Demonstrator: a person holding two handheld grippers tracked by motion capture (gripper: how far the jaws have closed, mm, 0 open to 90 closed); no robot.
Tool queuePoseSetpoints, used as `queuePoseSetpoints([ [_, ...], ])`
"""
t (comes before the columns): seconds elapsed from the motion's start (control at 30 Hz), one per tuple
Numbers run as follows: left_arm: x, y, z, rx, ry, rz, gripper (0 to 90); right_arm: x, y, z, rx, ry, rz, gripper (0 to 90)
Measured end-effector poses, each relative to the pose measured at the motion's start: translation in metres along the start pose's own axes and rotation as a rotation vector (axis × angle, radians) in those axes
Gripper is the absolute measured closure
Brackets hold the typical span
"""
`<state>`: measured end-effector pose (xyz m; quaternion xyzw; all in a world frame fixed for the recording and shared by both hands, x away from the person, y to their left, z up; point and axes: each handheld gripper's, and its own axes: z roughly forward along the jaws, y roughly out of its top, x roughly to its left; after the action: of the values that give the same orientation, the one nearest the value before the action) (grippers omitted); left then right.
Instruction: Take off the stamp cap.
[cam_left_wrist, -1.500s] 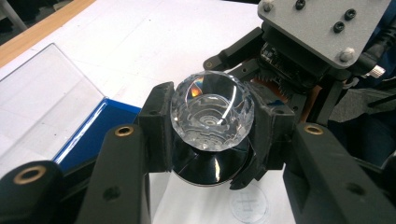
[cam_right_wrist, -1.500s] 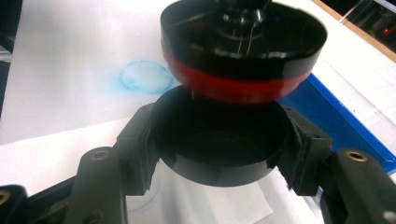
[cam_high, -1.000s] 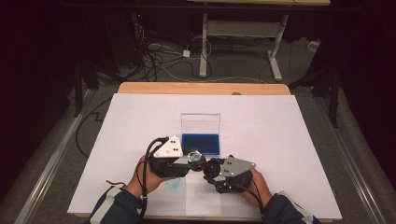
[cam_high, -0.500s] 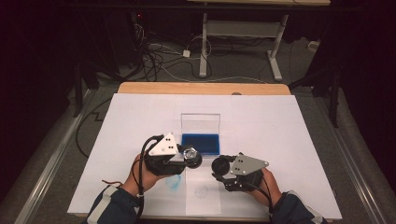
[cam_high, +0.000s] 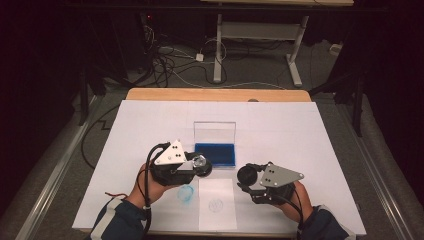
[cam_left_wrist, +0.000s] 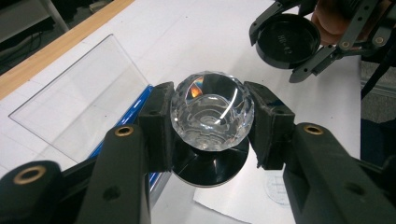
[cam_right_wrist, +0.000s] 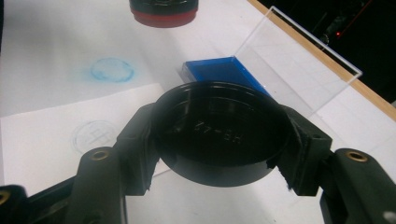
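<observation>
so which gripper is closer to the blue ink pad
Left. The left gripper, shut on the crystal-handled stamp, sits right at the near left corner of the blue ink pad. The right gripper, shut on the black cap, hangs further off, near and to its right.

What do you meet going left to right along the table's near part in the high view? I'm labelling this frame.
Left gripper holding the crystal-topped stamp → paper sheet → right gripper holding the black cap.
</observation>
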<state>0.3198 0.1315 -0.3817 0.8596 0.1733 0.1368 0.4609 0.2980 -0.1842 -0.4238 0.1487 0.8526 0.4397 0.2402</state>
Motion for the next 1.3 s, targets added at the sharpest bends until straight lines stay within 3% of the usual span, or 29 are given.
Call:
queuePoseSetpoints([
  [0.23, 0.001, 0.0, 0.001, 0.005, 0.012, 0.001, 54.2, -0.005, -0.004, -0.012, 0.0, -0.031, 0.004, 39.1],
  [0.97, 0.014, 0.001, 0.012, 0.026, 0.01, -0.002, 54.2, -0.021, -0.037, -0.054, 0.021, -0.108, 0.11, 39.1],
  [1.3, 0.023, 0.005, 0.017, 0.027, 0.017, -0.011, 54.2, -0.025, -0.042, -0.057, 0.02, -0.11, 0.126, 39.1],
])
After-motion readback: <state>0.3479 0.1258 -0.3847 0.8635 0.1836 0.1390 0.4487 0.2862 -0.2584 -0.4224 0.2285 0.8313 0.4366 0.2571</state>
